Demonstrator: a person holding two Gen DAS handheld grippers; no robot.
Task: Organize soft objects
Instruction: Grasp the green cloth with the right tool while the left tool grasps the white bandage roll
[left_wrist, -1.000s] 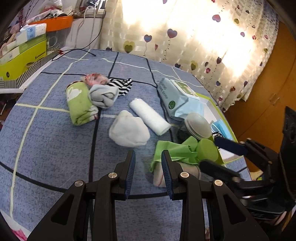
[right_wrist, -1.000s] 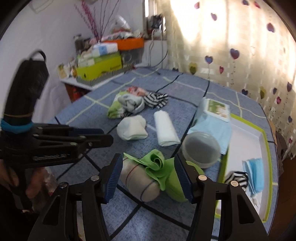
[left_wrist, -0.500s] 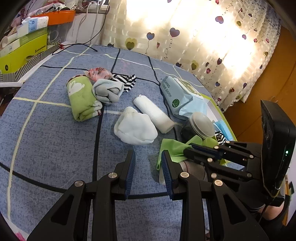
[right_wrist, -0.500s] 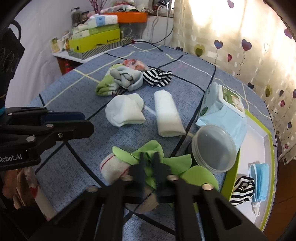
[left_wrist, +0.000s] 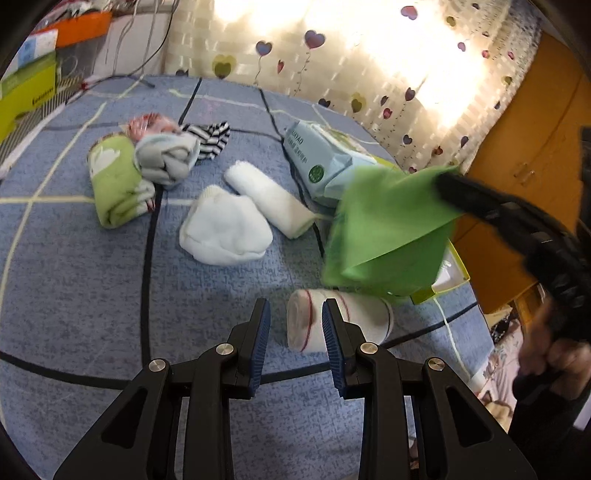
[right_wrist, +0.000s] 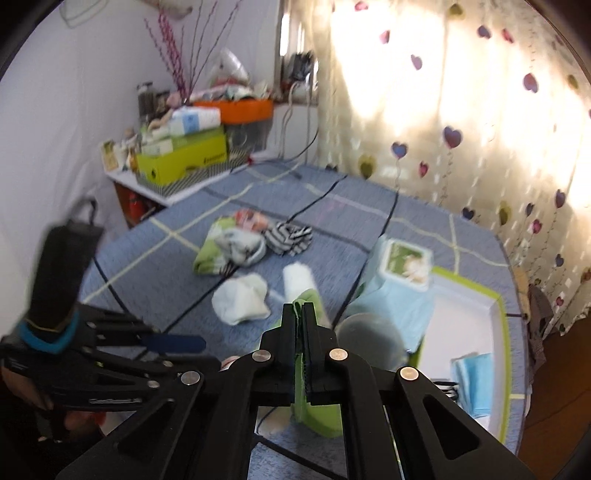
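Left wrist view: the left tongs (left_wrist: 295, 334) angle down at the blue surface (left_wrist: 74, 280), jaws apart and just opened wider, empty, a rolled sock (left_wrist: 354, 325) just beyond their right finger. Right wrist view: the right tongs (right_wrist: 303, 314), tilted downward, are clamped on a green cloth (right_wrist: 314, 413) hanging clear.

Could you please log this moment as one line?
right hand-held gripper: shut on green cloth, lifted | left hand-held gripper: open, jaws just widened, before rolled sock
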